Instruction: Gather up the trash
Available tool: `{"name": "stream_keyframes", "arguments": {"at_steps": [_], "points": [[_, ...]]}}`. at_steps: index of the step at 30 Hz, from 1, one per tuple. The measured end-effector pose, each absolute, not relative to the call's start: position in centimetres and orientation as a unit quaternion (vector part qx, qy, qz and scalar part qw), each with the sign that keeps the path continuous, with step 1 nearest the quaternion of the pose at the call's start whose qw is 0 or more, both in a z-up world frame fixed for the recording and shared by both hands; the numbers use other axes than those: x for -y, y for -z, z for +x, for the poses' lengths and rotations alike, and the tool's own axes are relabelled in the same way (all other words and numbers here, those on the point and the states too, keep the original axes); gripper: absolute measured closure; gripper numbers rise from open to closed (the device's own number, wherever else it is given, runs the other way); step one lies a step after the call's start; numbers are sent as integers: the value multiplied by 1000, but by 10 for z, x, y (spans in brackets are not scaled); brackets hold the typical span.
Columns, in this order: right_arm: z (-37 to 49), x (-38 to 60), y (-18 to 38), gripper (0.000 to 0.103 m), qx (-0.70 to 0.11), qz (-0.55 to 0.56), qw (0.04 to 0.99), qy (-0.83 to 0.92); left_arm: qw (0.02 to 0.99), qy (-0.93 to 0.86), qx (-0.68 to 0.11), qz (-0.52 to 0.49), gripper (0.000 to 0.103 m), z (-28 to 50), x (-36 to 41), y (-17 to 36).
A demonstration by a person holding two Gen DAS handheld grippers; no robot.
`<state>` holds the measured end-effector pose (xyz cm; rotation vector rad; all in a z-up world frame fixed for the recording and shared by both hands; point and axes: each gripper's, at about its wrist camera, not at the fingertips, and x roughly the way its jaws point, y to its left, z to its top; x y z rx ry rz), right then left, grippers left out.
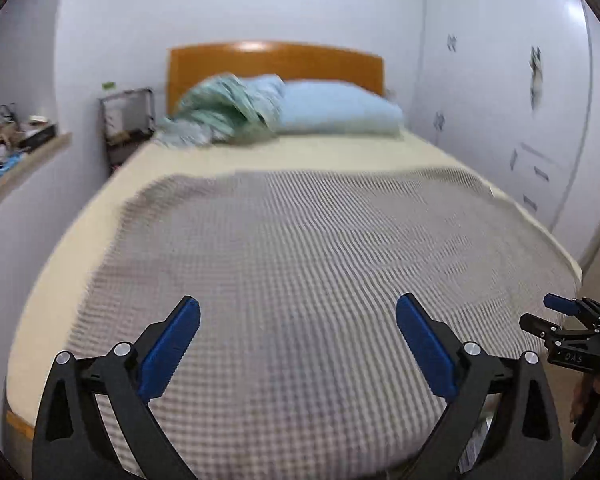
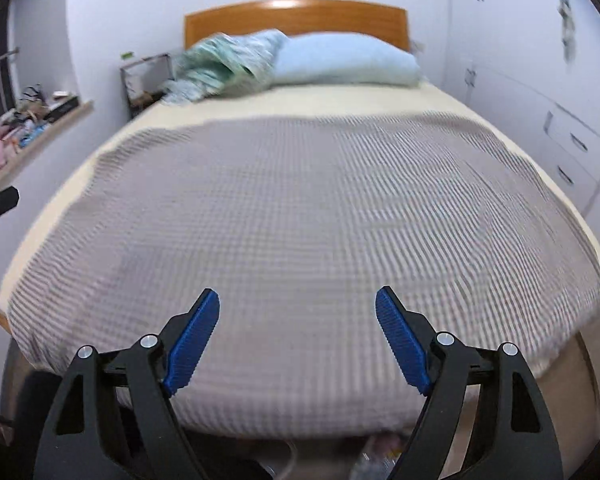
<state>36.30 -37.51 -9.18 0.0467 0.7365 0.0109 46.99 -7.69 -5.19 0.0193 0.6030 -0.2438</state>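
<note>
The bed (image 2: 300,208) fills both views, a grey checked blanket (image 1: 300,280) spread over its cream sheet (image 1: 340,152). Against the wooden headboard (image 2: 296,16) sit a blue pillow (image 2: 344,62) and, touching its left end, a crumpled green quilt (image 1: 220,112). On the left, a cluttered shelf (image 1: 24,156). The left claw (image 1: 298,322) hangs over the foot of the bed, spread wide and holding nothing. The right claw (image 2: 298,312) is the same. Trash? Only blurred bits on the floor (image 2: 376,460) below the bed's foot; what they are, I cannot tell.
</note>
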Motion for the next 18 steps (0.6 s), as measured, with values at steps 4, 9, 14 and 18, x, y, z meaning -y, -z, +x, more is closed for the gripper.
{"name": "stream_keyframes", "arguments": {"at_steps": [4, 9, 14, 18], "points": [[388, 348, 60, 26, -327, 22, 944, -30, 960, 93, -266, -2, 8, 480, 53, 31], [394, 330, 36, 17, -274, 37, 960, -42, 968, 77, -238, -7, 8, 493, 33, 19], [410, 319, 33, 17, -254, 33, 966, -42, 967, 91, -236, -15, 8, 508, 32, 28], [408, 315, 36, 17, -257, 40, 965, -40, 966, 89, -241, -25, 8, 508, 29, 36]]}}
